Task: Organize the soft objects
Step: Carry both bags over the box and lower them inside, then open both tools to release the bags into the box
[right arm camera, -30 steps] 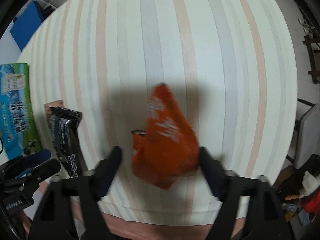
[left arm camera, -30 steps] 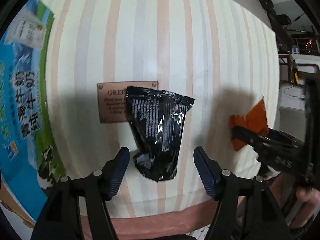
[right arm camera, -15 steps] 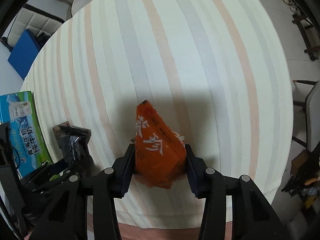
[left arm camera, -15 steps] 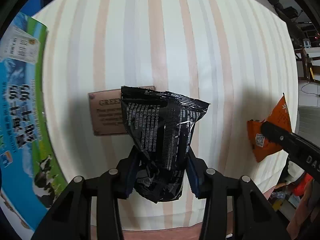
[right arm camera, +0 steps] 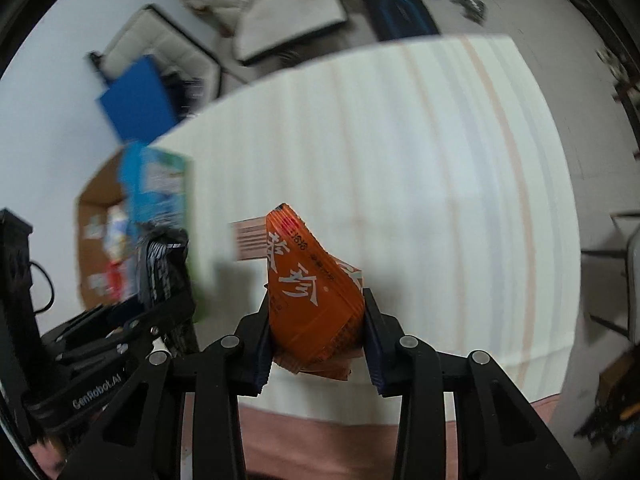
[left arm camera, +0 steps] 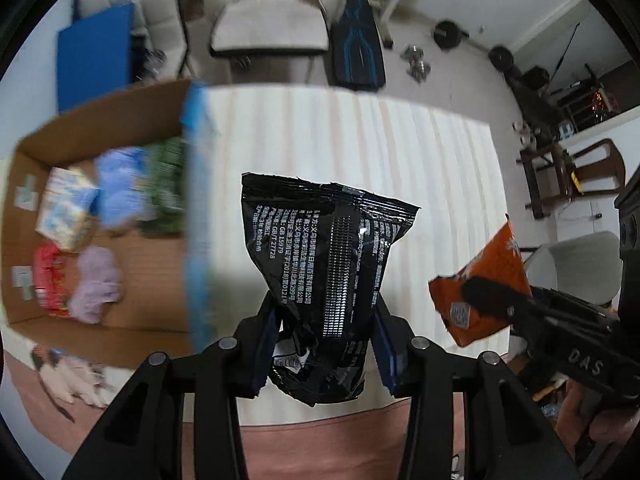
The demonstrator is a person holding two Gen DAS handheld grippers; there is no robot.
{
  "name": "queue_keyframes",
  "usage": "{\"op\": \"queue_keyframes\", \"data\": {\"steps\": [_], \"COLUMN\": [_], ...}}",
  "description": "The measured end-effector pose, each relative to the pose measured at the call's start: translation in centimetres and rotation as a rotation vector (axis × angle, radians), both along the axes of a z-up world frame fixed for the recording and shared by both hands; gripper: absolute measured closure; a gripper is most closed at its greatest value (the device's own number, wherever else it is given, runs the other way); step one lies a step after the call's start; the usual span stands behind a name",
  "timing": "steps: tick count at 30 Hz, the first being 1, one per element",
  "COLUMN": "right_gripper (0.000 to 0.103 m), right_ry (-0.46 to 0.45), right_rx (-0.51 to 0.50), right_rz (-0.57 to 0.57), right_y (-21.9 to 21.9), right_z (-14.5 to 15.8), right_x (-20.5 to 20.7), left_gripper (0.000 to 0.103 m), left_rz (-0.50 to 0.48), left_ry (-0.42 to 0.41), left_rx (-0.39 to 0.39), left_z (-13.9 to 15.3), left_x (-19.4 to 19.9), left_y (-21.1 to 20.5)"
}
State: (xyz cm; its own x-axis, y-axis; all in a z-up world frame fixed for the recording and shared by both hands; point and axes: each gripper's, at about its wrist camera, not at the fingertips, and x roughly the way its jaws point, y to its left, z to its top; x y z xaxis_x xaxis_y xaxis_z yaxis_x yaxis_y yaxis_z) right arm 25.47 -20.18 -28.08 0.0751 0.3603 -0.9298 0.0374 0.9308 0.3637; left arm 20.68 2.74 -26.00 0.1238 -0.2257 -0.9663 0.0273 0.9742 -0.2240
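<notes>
My left gripper (left arm camera: 326,340) is shut on a black snack packet (left arm camera: 328,256) and holds it in the air above the striped table (left arm camera: 400,152). My right gripper (right arm camera: 318,340) is shut on an orange snack packet (right arm camera: 312,284), also lifted off the table. The orange packet also shows in the left wrist view (left arm camera: 480,280), and the black packet in the right wrist view (right arm camera: 162,268). An open cardboard box (left arm camera: 132,264) stands at the left, holding several soft items, among them blue, purple and red ones.
A brown plaque (right arm camera: 250,240) lies on the table behind the orange packet. The box's blue printed flap (left arm camera: 198,216) stands upright at the table's left side. Chairs (left arm camera: 268,28) and gym gear stand beyond the far edge.
Both grippers closed on their packets and lifted them off the table. Both views have tilted up and swung, so the box's inside and the room now show.
</notes>
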Motion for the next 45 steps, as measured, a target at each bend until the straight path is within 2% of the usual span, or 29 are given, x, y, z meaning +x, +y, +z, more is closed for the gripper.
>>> {"op": "queue_keyframes", "data": {"steps": [3, 7, 11, 14, 18, 22, 27, 28, 29, 30, 31, 33, 34, 35, 38, 43, 45], "right_gripper": [0.063, 0.063, 0.063, 0.063, 0.063, 0.063, 0.061, 0.059, 0.047, 0.039, 0.033, 0.031, 0.025, 0.014, 0.012, 0.012, 0.005], "right_ry": [-0.041, -0.071, -0.057, -0.041, -0.017, 0.018, 0.058, 0.07, 0.074, 0.074, 0.075, 0.072, 0.066, 0.056, 0.031, 0.015, 0.011], "right_rx": [0.039, 0.063, 0.047, 0.021, -0.019, -0.047, -0.069, -0.072, -0.088, -0.093, -0.073, -0.093, -0.104, -0.129, -0.173, -0.208, -0.216], "right_rz": [0.053, 0.146, 0.194, 0.191, 0.152, 0.111, 0.096, 0.099, 0.101, 0.101, 0.098, 0.103, 0.108, 0.113, 0.122, 0.118, 0.118], "right_y": [5.4, 12.4, 19.8, 23.0, 25.3, 26.5, 26.9, 27.0, 27.2, 27.2, 27.3, 27.5, 27.6, 27.8, 28.0, 27.7, 27.6], "right_z": [3.1, 5.8, 5.0, 3.5, 0.8, -1.7, -3.8, -4.1, -4.4, -4.4, -4.3, -4.0, -3.8, -3.6, -2.9, -1.7, -1.4], "right_x": [-1.0, -1.7, -2.0, -1.8, -1.1, -0.2, 0.3, 0.4, 0.5, 0.5, 0.5, 0.4, 0.4, 0.4, 0.2, 0.2, 0.2], "left_gripper": [0.063, 0.063, 0.063, 0.063, 0.063, 0.063, 0.059, 0.059, 0.057, 0.048, 0.043, 0.033, 0.032, 0.031, 0.015, 0.015, 0.005], "left_rz": [0.038, 0.12, 0.174, 0.176, 0.16, 0.109, 0.031, 0.019, 0.006, -0.008, -0.016, -0.018, -0.017, -0.018, -0.02, -0.003, 0.011], "left_ry": [-0.01, 0.026, 0.13, 0.178, 0.234, 0.255, 0.334, 0.336, 0.333, 0.327, 0.319, 0.305, 0.296, 0.289, 0.268, 0.227, 0.203], "left_rx": [-0.009, -0.028, -0.072, -0.063, -0.061, -0.035, -0.034, -0.03, -0.02, -0.005, 0.001, 0.008, 0.013, 0.019, 0.029, 0.056, 0.066], "left_z": [1.6, 1.0, -1.5, -2.9, -5.0, -6.2, -8.1, -8.2, -8.2, -8.2, -8.0, -7.7, -7.4, -7.2, -6.5, -5.3, -4.8], "left_x": [0.0, 2.6, 4.8, 6.3, 8.5, 9.9, 10.8, 10.9, 11.0, 11.1, 11.2, 11.4, 11.4, 11.5, 11.3, 10.2, 9.5], "left_y": [4.6, 10.5, 15.5, 17.4, 18.8, 18.4, 17.4, 17.3, 17.1, 17.0, 16.9, 17.0, 17.1, 17.3, 17.8, 18.9, 19.7]}}
